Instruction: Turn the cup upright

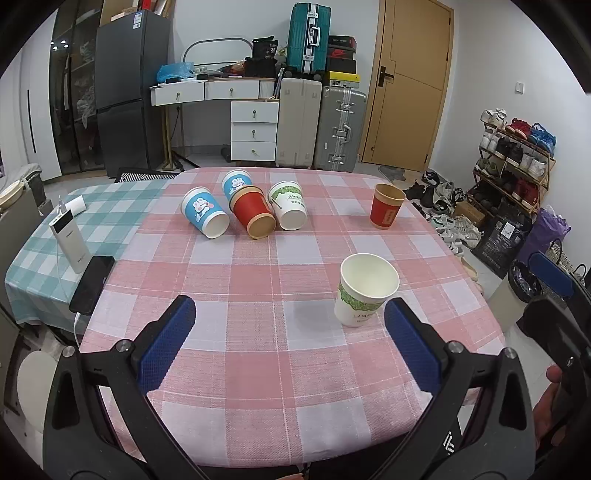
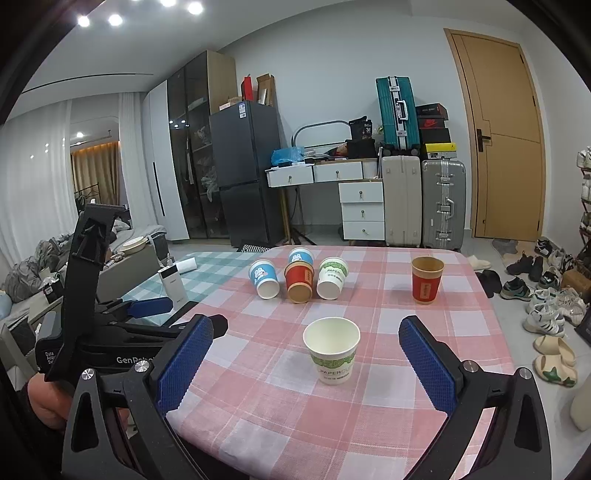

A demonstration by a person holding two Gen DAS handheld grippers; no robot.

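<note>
Left tongs (image 1: 288, 332): jaws apart, empty, at table's near edge.
Right tongs (image 2: 306, 354): jaws apart, empty.
White cup (image 2: 331, 350): upright, near edge.
Red cup (image 2: 426, 279): upright, far right.
Tipped cups (image 2: 299, 282): four, far edge of table (image 2: 388, 424).

Six paper cups sit on the table (image 1: 258, 369): two blue cups (image 1: 204, 216) (image 1: 236, 182), two red cups (image 1: 254, 216) (image 1: 386, 211), two white cups (image 1: 289, 206) (image 1: 364, 290). Four lie tipped, two stand upright.

Even, sharp indoor light from ceiling spotlights (image 2: 168, 3); edges fisheye-bent.
</note>
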